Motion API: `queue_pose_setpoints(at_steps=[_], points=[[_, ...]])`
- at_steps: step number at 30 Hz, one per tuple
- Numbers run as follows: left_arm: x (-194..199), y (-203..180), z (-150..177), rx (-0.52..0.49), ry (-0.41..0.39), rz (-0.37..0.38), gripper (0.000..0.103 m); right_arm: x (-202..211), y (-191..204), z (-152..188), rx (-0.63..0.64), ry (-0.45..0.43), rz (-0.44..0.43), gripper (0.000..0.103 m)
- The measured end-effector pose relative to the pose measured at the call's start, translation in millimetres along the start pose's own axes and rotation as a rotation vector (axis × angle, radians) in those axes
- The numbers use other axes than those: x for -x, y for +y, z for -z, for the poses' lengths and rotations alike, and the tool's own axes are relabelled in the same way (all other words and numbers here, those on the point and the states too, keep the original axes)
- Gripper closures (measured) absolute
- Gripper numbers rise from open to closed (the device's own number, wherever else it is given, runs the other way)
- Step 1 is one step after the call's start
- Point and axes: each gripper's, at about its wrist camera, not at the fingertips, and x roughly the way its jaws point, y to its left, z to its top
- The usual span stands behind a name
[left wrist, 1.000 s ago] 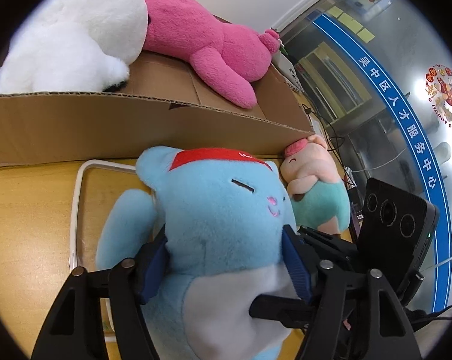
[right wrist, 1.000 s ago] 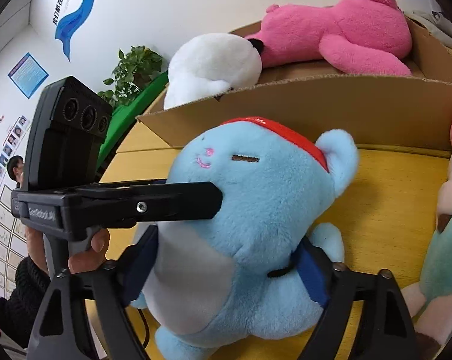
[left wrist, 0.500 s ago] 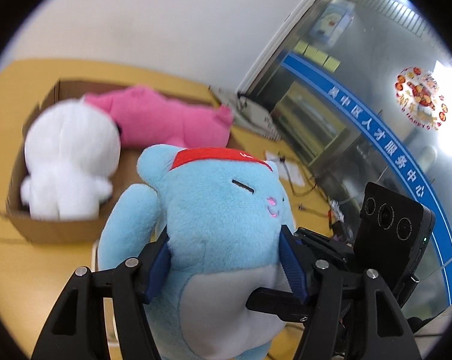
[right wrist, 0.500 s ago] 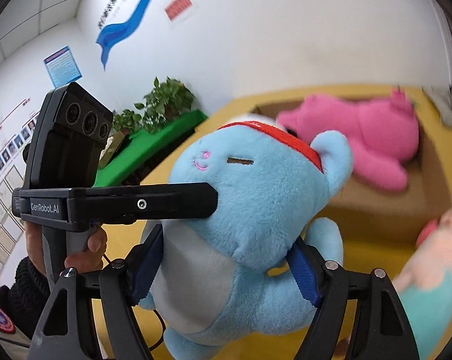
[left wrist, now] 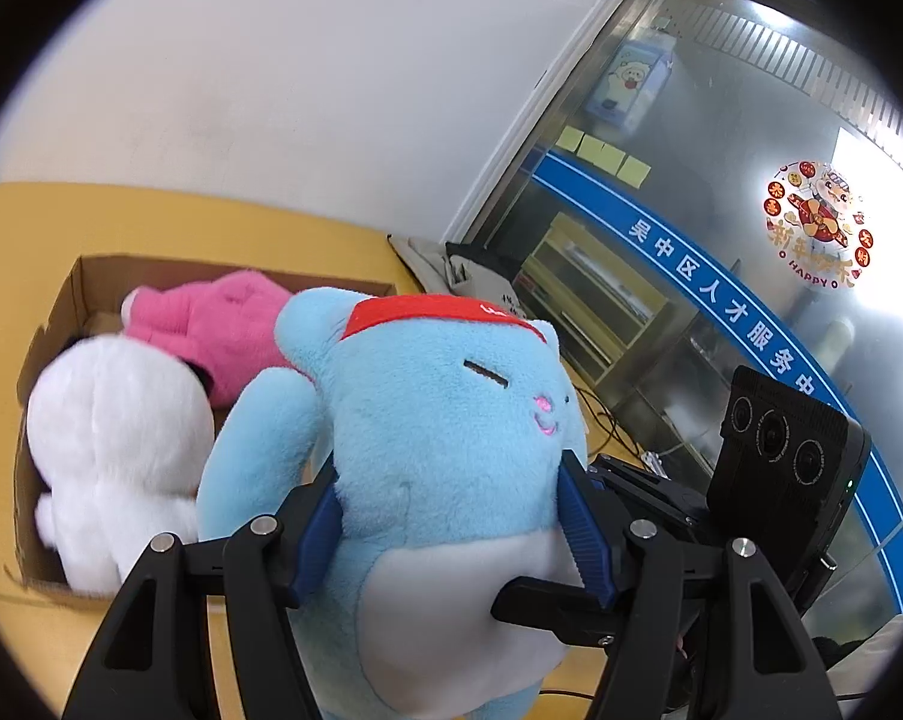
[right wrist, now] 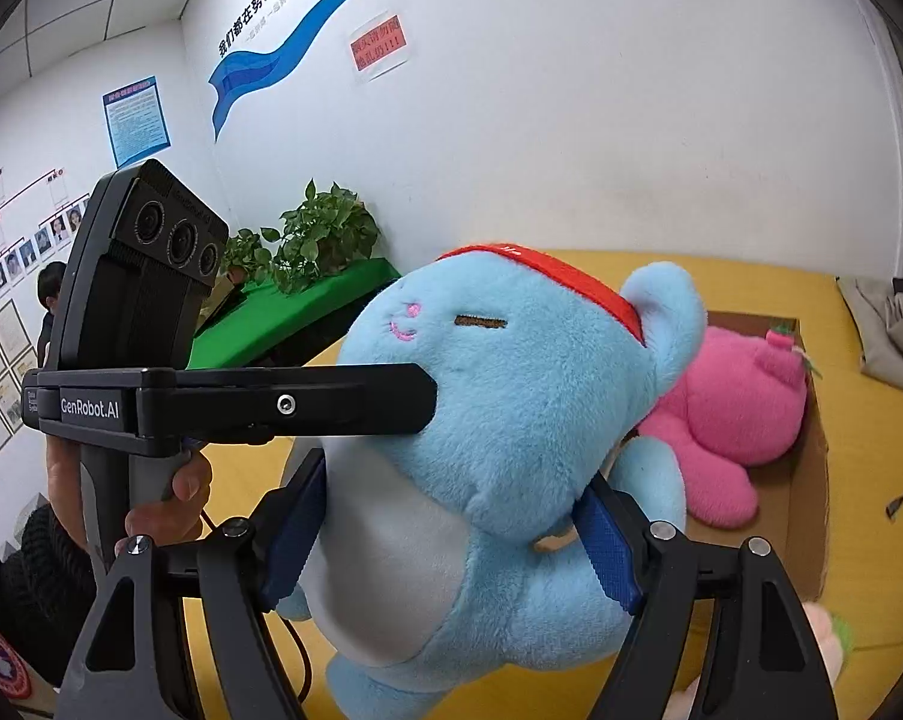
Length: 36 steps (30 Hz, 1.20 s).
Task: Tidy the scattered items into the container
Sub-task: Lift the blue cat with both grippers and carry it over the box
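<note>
A big light-blue plush (left wrist: pixel 445 450) with a red headband and white belly is held in the air by both grippers. My left gripper (left wrist: pixel 451 534) is shut on its body from both sides. My right gripper (right wrist: pixel 457 534) is shut on the same blue plush (right wrist: pixel 511 420). The other gripper's body (right wrist: pixel 151 402) crosses the right wrist view. Below and beyond lies the open cardboard box (left wrist: pixel 61 312), holding a white plush (left wrist: pixel 109 450) and a pink plush (left wrist: pixel 211 330). The box (right wrist: pixel 811 462) and pink plush (right wrist: pixel 733 414) also show in the right wrist view.
The box sits on a yellow table (left wrist: pixel 151 210). A small pink and green plush (right wrist: pixel 835 642) lies at the lower right edge. Folded grey cloth (left wrist: pixel 433 264) lies behind the box. A wall, glass partition and potted plant (right wrist: pixel 325 240) stand beyond.
Both grippers have lifted the blue plush well above the table. The box, first level with the cameras, now lies below and farther away.
</note>
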Motion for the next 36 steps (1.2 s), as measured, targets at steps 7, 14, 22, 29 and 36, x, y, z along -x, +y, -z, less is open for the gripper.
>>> queue_pose_setpoints(at_steps=[7,14,22,29,36], points=[[-26.7,28.0,-26.2,0.022,-0.030,0.017,0.039,-24.1,-14.9,-26.9,0.039,0.012,0.010,0.021],[-71.2,88.9,-35.6,0.123,-0.070,-0.021,0.039,-77.8,-37.5,-44.7,0.138,0.059,-0.034,0.020],[-124.6,120.1,-5.8,0.147,0.011,-0.192,0.039,-168.3,-68.8,-7.0,0.178,0.259,-0.078,0.018],[-116.4,117.4,8.3,0.185,0.049,-0.140,0.038,-141.9,-73.4,2.9,0.170,0.272,-0.084,0.013],[-108.7,122.0,21.2,0.183,0.063,-0.128,0.041,-89.1,-119.3,-73.7,0.040,0.005,-0.157,0.017]])
